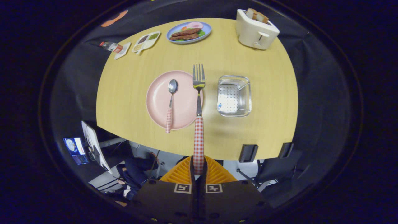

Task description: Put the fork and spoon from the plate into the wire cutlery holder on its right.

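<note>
Tongs [198,169] of mine are closed on the red-and-white checked handle of a steel fork [198,102], both fingers pressing it; the fork's long axis runs straight ahead, tines farthest from me, raised above the tabletop [124,93]. Ahead and to the right of the tines sits the square wire cutlery holder [234,95], nothing between. Left of the fork, a matching checked-handled spoon [170,104] lies on the round pink plate [157,99]. Beyond stand a cream toaster [256,29] and a blue plate of food [189,32], well apart.

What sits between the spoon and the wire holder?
The fork, gripped by the tongs, plus the pink plate's right rim, in the gripper view.
</note>
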`<state>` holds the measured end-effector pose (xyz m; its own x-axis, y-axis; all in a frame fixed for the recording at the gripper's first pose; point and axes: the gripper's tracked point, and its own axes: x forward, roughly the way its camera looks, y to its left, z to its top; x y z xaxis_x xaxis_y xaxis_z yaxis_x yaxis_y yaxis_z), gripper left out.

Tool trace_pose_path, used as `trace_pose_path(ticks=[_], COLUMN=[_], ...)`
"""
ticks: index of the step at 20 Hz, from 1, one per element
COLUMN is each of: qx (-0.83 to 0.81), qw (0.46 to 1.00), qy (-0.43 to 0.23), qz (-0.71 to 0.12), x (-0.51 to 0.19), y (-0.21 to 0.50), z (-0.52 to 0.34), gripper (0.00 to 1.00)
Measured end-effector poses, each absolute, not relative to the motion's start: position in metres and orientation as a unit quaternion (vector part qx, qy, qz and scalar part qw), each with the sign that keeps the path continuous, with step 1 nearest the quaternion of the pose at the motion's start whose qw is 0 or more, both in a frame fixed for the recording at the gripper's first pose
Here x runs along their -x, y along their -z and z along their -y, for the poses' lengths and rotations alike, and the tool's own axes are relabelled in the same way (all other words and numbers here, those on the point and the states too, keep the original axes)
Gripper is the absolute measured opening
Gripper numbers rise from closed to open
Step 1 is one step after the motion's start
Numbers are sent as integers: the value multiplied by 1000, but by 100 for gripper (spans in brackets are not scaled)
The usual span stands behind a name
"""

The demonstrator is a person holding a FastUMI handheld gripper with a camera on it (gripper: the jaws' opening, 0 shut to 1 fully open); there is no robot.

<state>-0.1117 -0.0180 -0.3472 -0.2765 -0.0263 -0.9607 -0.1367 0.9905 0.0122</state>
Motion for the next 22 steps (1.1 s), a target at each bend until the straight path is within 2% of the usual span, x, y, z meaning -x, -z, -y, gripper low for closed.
trace_pose_path(ticks=[6, 12, 22], qx=[53, 39, 48], qw=[546, 471, 409], qy=[3, -12, 3], qz=[-836, -881, -911], x=[112, 123, 94], y=[328, 346, 378], z=[64, 65, 72], gripper=[2, 2, 2])
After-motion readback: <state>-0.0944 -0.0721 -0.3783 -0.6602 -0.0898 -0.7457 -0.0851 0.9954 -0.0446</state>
